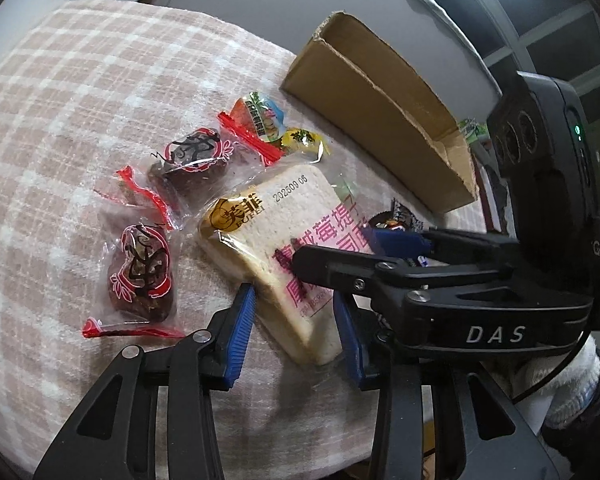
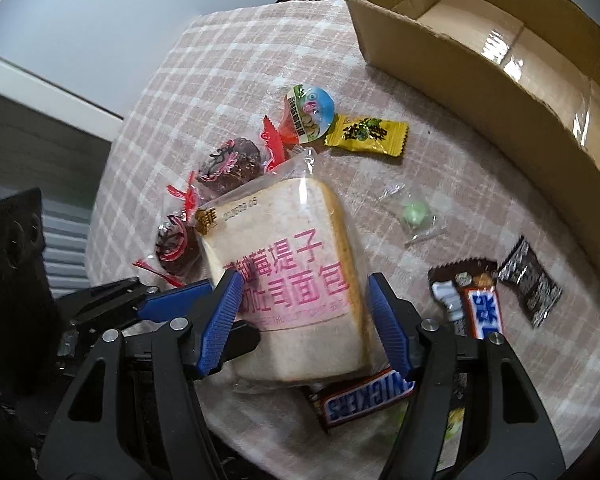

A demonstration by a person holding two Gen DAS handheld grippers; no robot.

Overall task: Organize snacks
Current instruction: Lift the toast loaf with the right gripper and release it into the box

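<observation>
Jaws of the right gripper (image 2: 302,316) straddled the bagged bread slice (image 2: 296,280), blue pads at both long edges; contact on the right pad could not be confirmed. Left gripper (image 1: 296,332) jaws stood narrow around the slice's near corner, left pad apart from it. Bread lay on the checked cloth (image 2: 236,72), two wrapped dates (image 1: 188,156) at its 10 o'clock, cardboard box (image 2: 500,60) at 2 o'clock, chocolate bar (image 2: 364,400) at 6 o'clock, partly under the bag.

both wrist views close above the checked table (image 1: 80,92), angled steeply down from opposite sides, sharing the bread packet (image 1: 284,240) and cardboard box (image 2: 520,92).
</observation>
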